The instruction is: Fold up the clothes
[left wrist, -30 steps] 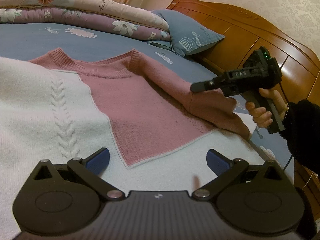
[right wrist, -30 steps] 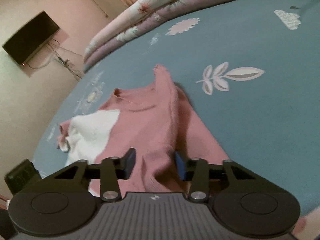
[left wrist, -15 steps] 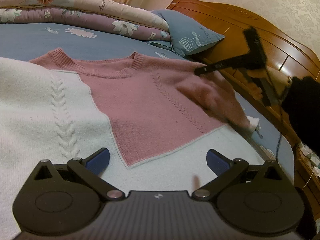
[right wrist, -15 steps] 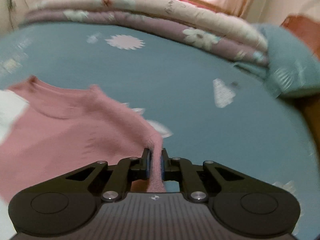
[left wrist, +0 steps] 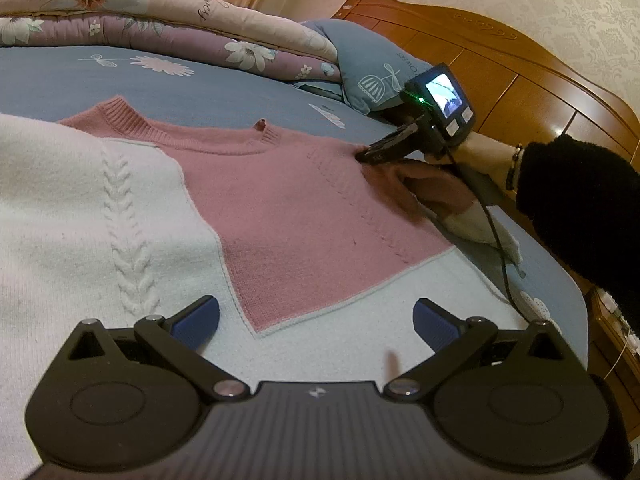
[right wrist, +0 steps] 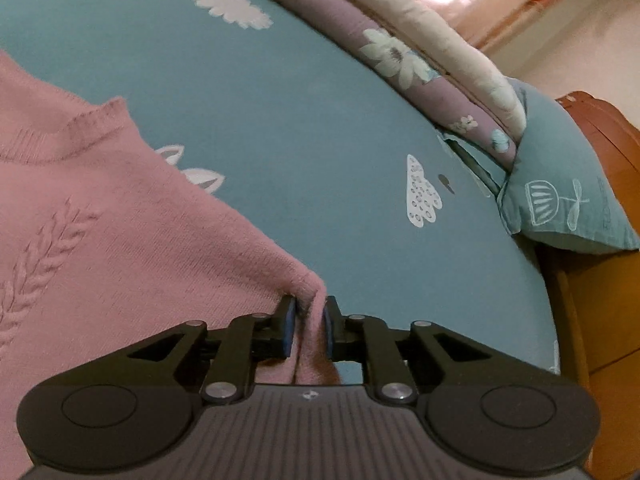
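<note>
A pink and white cable-knit sweater (left wrist: 300,208) lies flat on the blue bed sheet (left wrist: 200,92), neck toward the far side. My left gripper (left wrist: 316,320) hovers open over its white lower part (left wrist: 100,220), nothing between the fingers. My right gripper (left wrist: 362,157), held by a hand (left wrist: 476,152), points down at the sweater's right shoulder, with the sleeve (left wrist: 432,192) bunched beside it. In the right wrist view a raised fold of pink knit (right wrist: 314,312) stands between the pads of the right gripper (right wrist: 309,326). Its jaws are opening, with a thin gap at the left pad.
A folded floral quilt (left wrist: 160,20) and a blue pillow (left wrist: 372,68) lie along the far side of the bed. The wooden headboard (left wrist: 520,92) runs on the right. A black cable (left wrist: 496,236) hangs from the right gripper across the sleeve's white cuff.
The right gripper pinched the sleeve, pulled it off the sweater's chest out to the right and rolled over. Its pads have since loosened on the fold. The left gripper stayed still.
</note>
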A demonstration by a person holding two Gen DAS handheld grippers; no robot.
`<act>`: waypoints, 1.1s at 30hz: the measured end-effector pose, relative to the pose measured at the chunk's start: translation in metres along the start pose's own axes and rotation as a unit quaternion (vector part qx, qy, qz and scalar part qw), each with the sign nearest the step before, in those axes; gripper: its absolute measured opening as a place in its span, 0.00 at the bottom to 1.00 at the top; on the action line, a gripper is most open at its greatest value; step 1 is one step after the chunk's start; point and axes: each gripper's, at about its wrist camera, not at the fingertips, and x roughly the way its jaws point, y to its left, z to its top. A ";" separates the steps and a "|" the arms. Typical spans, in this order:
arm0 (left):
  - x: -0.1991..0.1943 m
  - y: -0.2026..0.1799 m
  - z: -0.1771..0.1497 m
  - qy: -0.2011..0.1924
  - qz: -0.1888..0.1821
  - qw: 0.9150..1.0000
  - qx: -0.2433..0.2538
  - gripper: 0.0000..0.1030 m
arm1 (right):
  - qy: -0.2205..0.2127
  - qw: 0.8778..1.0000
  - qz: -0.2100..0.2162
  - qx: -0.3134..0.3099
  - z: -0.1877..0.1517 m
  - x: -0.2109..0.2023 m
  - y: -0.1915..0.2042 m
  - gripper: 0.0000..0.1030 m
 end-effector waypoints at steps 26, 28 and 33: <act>-0.001 0.001 0.001 -0.001 -0.003 1.000 -0.003 0.99 | -0.002 0.983 0.135 0.126 0.054 0.004 0.019 0.41; -0.001 0.001 0.000 -0.001 -0.003 1.000 -0.003 0.99 | 0.006 0.981 0.135 0.141 0.057 -0.004 0.011 0.41; 0.000 0.000 0.000 -0.001 -0.002 1.000 -0.002 0.99 | -0.041 0.979 0.127 0.156 0.031 -0.069 -0.034 0.46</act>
